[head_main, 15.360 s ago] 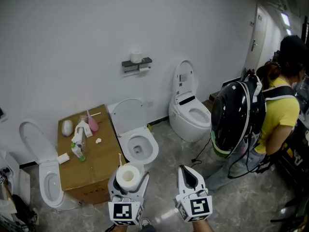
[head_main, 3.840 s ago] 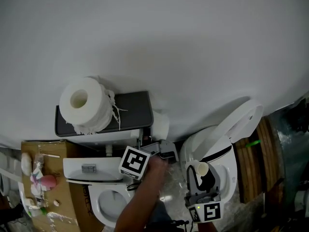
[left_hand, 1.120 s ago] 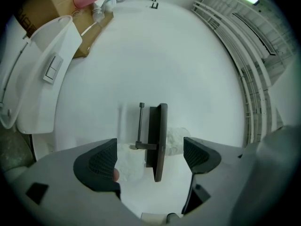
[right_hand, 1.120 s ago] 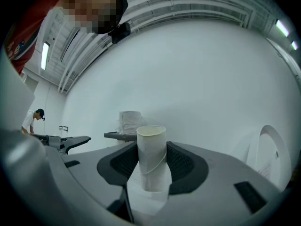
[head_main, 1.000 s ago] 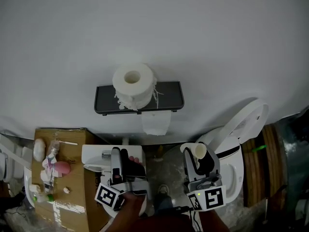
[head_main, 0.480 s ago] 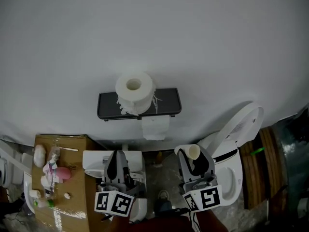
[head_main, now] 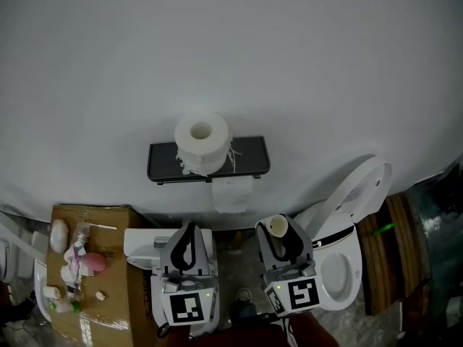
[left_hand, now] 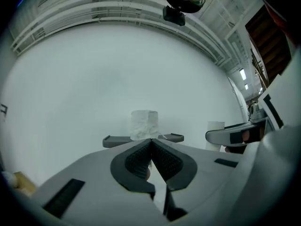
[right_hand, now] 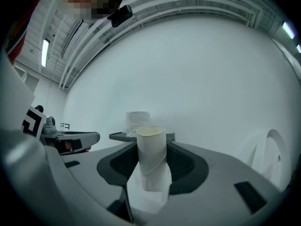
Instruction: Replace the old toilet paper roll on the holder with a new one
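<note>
Two grippers are in my hands. My left gripper [head_main: 190, 230] has its jaws pressed together, with nothing between them. My right gripper [head_main: 281, 238] clamps the empty cardboard tube [head_main: 276, 226] upright. On the wall, one toilet paper roll [head_main: 233, 194] hangs under the black holder [head_main: 249, 157], and a full roll [head_main: 201, 144] stands on top of it.

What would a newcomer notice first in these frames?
A ragged white toilet roll stands on the dark wall shelf, centre of the head view, with more paper just beneath. Below, the right gripper clamps an empty cardboard tube upright; the left gripper beside it is shut on nothing.
</note>
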